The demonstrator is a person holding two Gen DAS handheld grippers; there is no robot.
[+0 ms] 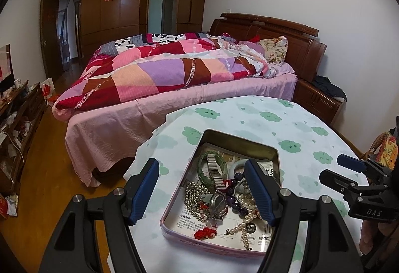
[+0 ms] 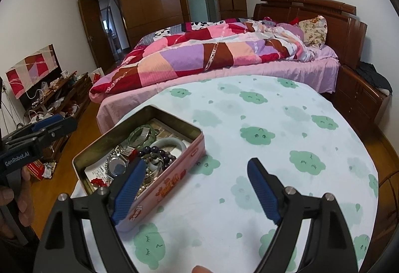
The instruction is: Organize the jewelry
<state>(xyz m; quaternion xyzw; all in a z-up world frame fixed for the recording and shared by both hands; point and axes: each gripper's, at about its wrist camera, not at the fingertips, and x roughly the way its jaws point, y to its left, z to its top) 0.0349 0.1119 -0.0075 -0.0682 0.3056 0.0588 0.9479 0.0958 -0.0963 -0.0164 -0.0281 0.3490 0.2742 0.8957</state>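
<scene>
An open pink tin (image 1: pixel 239 142) sits on the round table with the cloud-print cloth (image 1: pixel 294 123). It holds a metal-band watch (image 1: pixel 218 205), a green bangle (image 1: pixel 202 161), a pearl string (image 1: pixel 245 223), purple beads (image 1: pixel 238 177) and a red knot charm (image 1: pixel 205 233). My left gripper (image 1: pixel 203 189) hovers open over the tin; its right finger covers some beads. In the right wrist view my right gripper (image 2: pixel 197 190) is open. Its left finger is in front of the tin (image 2: pixel 164 188) and its right finger is over bare cloth (image 2: pixel 274 123). Neither holds anything.
A bed with a patchwork quilt (image 1: pixel 162 73) stands just behind the table. A wooden nightstand (image 1: pixel 319 98) is at the right and a cluttered low cabinet (image 1: pixel 17 118) along the left wall. A hand (image 2: pixel 22 198) grips the left tool's handle.
</scene>
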